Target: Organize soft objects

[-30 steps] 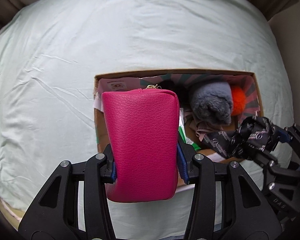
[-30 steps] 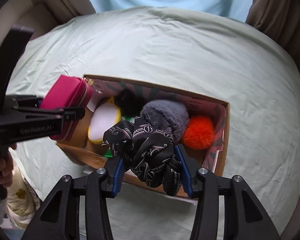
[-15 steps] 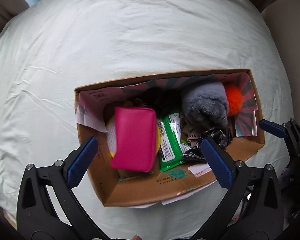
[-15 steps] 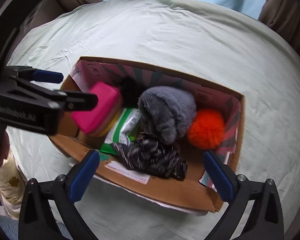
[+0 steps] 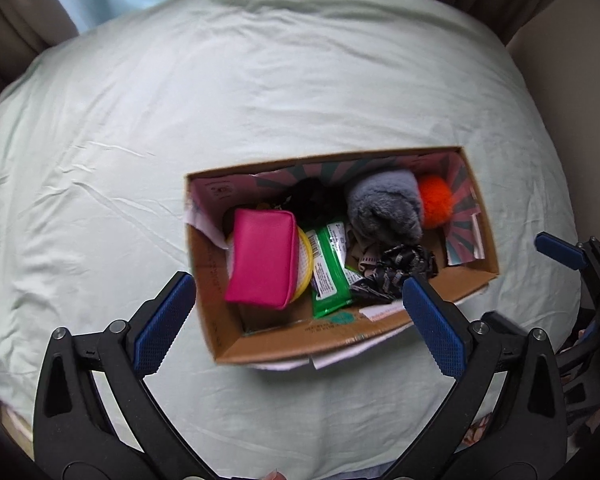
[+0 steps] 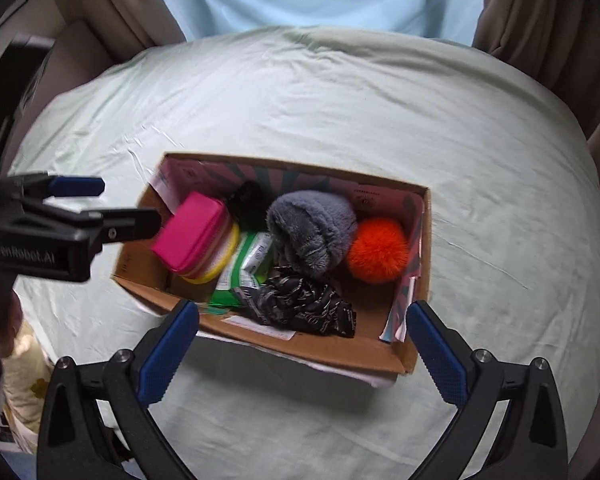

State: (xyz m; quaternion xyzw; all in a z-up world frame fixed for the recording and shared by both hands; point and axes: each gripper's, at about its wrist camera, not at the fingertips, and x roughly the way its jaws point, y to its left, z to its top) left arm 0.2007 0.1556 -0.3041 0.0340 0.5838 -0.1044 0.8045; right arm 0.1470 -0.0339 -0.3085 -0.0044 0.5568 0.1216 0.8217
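Nearest, the left hand-held gripper [image 5: 298, 310] and the right hand-held gripper [image 6: 302, 342] both hang spread wide and empty over the near rim of the cardboard box [image 6: 316, 346], which sits on a bed [image 5: 260, 80]. Inside, the black patterned scarf [image 6: 300, 306] lies crumpled by the near wall: light and limp, best pinched at a bunched fold. The pink pouch [image 5: 262, 258] looks firmer; grip it across its flat sides. Farther back, the grey fur piece [image 6: 312, 232] and orange pompom [image 6: 378, 250] would squash easily.
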